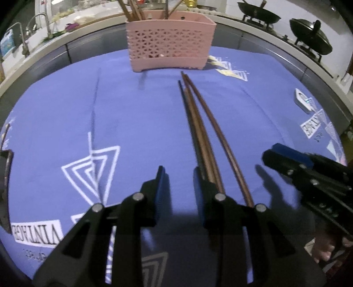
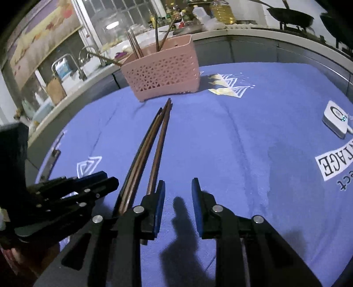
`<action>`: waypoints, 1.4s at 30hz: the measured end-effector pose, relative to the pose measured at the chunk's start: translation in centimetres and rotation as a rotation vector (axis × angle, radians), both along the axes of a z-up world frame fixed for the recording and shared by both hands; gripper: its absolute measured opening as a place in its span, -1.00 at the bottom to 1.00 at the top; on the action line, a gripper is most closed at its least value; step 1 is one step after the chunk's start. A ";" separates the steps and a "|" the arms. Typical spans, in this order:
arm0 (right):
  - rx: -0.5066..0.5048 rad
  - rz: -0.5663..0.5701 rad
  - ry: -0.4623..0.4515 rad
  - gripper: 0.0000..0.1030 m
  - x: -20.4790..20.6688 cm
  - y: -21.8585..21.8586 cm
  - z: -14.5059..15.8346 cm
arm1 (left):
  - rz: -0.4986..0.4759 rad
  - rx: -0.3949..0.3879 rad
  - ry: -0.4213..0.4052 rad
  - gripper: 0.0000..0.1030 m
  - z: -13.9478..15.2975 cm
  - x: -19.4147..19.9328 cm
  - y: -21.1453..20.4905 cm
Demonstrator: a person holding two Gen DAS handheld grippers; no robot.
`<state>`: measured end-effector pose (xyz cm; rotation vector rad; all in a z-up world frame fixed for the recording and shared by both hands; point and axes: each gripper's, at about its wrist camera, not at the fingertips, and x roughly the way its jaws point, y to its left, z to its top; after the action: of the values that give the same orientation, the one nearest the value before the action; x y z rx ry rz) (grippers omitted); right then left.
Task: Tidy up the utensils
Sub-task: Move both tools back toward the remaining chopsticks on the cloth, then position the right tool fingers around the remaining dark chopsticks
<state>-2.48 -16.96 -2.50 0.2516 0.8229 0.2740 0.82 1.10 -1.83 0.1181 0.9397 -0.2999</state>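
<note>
Several brown chopsticks (image 1: 198, 123) lie side by side on the blue cloth, tips toward a pink perforated utensil basket (image 1: 169, 44) that holds more chopsticks upright. My left gripper (image 1: 178, 174) is open and empty, low over the cloth, its right finger against the near ends of the chopsticks. My right gripper (image 2: 178, 187) is open and empty, just right of the chopsticks (image 2: 152, 145), with its left finger beside them. The basket (image 2: 163, 72) stands at the far end in the right wrist view. Each gripper shows in the other's view: right (image 1: 293, 161), left (image 2: 88, 187).
A white small device (image 2: 335, 119) with a cable lies at the cloth's right side; it also shows in the left wrist view (image 1: 303, 100). Behind the table runs a counter with a sink tap (image 1: 42, 24) at left and black woks (image 1: 258, 13) at right.
</note>
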 end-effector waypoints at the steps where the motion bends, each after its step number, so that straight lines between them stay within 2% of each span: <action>1: 0.004 0.004 -0.003 -0.50 -0.1 0.1 0.1 | 0.010 0.009 -0.004 -0.52 0.0 -0.1 0.2; 4: 0.018 0.016 -0.002 -0.50 -0.5 0.6 0.1 | 0.046 0.053 -0.011 -0.52 -0.1 -0.2 0.7; 9: 0.036 0.031 0.030 -0.50 -0.6 1.3 -0.4 | 0.085 0.081 -0.003 -0.52 -0.5 -0.2 1.6; 42: -0.005 0.050 0.054 -0.50 -0.4 3.2 -1.3 | 0.115 0.103 -0.022 -0.52 -0.5 -0.3 2.7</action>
<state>-2.92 -13.78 -3.76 0.2352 0.8840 0.3128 0.49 3.80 -2.32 0.1606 0.9360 -0.1433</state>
